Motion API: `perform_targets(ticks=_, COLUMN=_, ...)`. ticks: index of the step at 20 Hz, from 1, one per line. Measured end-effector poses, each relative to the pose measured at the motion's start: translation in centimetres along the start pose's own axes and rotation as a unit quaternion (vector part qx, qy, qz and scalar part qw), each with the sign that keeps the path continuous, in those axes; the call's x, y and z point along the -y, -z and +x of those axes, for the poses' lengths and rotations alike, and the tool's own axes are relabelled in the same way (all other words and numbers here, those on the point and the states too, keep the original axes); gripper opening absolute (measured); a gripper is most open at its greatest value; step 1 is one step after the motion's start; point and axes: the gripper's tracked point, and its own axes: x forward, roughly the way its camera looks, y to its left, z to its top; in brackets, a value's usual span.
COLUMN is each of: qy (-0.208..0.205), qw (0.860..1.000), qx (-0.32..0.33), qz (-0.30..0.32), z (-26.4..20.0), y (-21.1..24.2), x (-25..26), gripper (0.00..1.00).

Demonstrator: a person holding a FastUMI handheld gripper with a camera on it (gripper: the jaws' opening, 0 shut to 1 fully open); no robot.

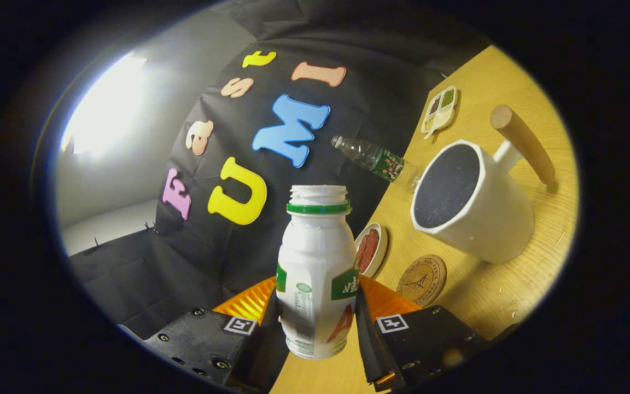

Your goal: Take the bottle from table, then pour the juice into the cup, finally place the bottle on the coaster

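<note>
White plastic, uncapped and green-collared, the bottle (315,273) sits pinched between the two fingers of the gripper (318,323), both pressing on its lower flanks, and it is lifted clear of the table (512,284) with the whole view rolled over. Its open mouth points to about twelve o'clock from the fingers, so a further tilt before it is over the cup could spill juice onto the wood. At about one o'clock lie a small dish (371,249) and the cork coaster (422,280), bare; the bottle's narrow base could land half off it and topple. At two o'clock stands the white cup (471,200) with its wooden handle (whether it holds liquid I cannot tell); a careless swing could clip its rim.
</note>
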Motion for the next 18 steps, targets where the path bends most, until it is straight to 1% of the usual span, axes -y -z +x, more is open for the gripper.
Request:
perform_targets(ticks=7, qy=-0.014, qw=0.997, qx=0.014, qz=0.076, z=0.4, y=-0.3, x=-0.3, gripper=0.64)
perform_targets(ticks=12, qy=-0.019, qw=0.995, qx=0.018, qz=0.092, z=0.5, y=-0.4, x=-0.5, gripper=0.64)
perform_targets(ticks=16, qy=-0.029, qw=0.991, qx=0.027, qz=0.129, z=0.5, y=-0.7, x=-1.1, gripper=0.64)
perform_targets(ticks=18, qy=-0.032, qw=0.990, qx=0.030, qz=0.135, z=0.5, y=-0.8, x=-1.2, gripper=0.64)
